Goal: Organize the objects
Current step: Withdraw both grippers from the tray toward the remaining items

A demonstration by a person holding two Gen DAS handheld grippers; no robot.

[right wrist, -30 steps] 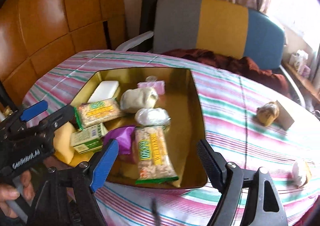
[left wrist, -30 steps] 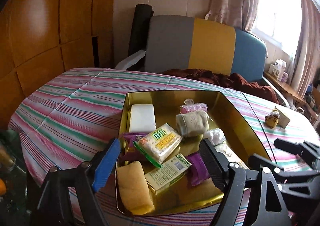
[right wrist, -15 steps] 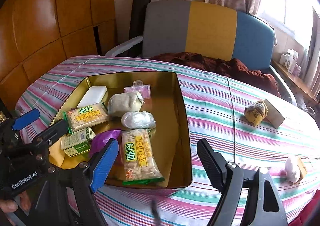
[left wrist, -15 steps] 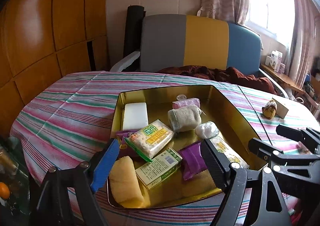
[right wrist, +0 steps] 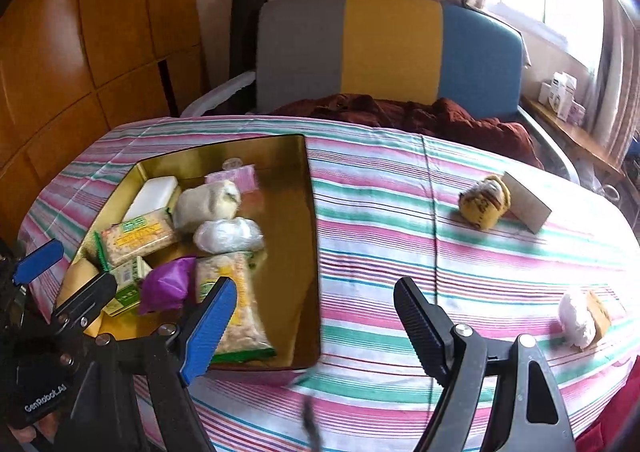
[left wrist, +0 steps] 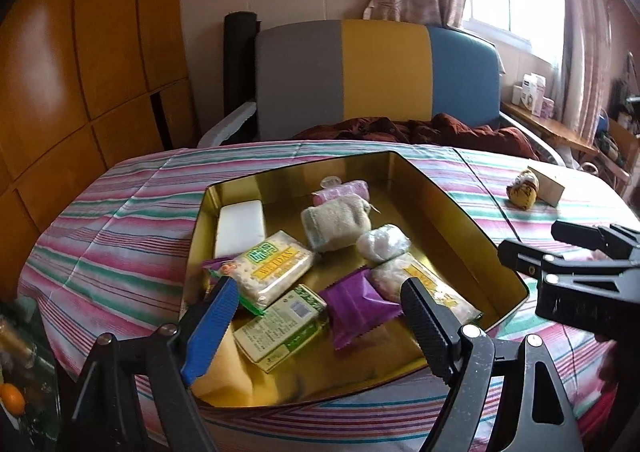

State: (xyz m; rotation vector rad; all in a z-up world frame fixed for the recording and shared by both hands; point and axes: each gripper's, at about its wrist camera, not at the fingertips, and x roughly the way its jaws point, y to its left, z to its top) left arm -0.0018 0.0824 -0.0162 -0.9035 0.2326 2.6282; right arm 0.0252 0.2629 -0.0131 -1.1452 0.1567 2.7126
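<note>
A gold tin box on the striped tablecloth holds several items: a white bar, cracker packs, a purple packet, a green-and-white box and rolled cloths. My left gripper hovers open over the box's near end with nothing between its fingers. My right gripper is open and empty over the box's right front corner. On the cloth to the right lie a yellow rolled item beside a grey card, and a white bundle.
A grey, yellow and blue chair with a dark red cloth stands behind the table. Wooden panelling fills the left. A shelf with small boxes runs under the window. A glass surface with an orange sits at lower left.
Both grippers have shifted sideways and rolled slightly, so the box now sits further left in the right wrist view. Jaw openings look unchanged and nothing was picked up.
</note>
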